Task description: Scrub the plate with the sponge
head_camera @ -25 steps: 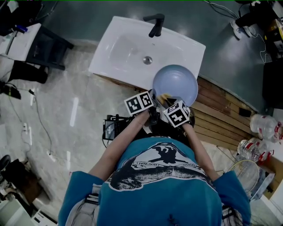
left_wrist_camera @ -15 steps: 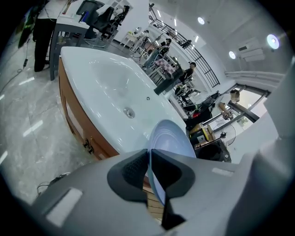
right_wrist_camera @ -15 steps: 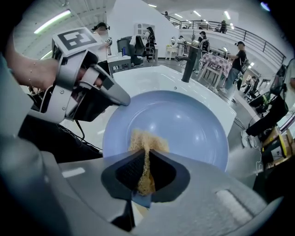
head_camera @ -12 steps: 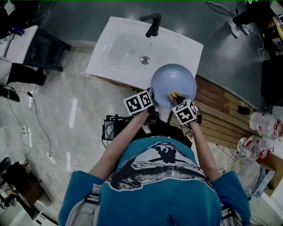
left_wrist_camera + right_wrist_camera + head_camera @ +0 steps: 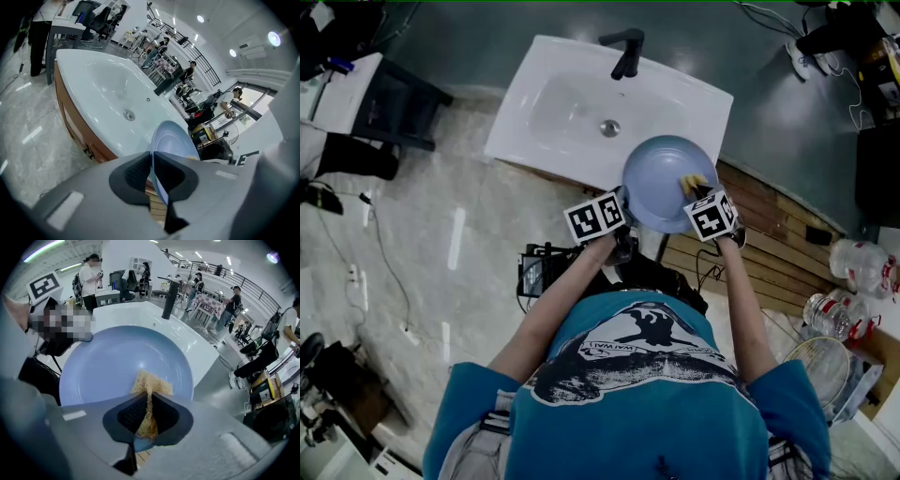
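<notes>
**Plate held up at the sink's corner, sponge pressed to its face**

The left hand-held gripper (image 5: 152,164) is clamped on the rim of the pale blue plate (image 5: 108,366), with the thin edge pinched between its dark pads. It holds the plate in the air over the near right corner of the white sink (image 5: 562,103), the inner face turned toward the person. The right hand-held gripper (image 5: 149,404) is clamped on the yellow sponge (image 5: 151,382), which is squeezed thin between its jaws. The sponge's free end spreads against the plate's inner face, toward the plate's right side in the head view. A black faucet (image 5: 626,52) stands at the sink's far edge.
</notes>
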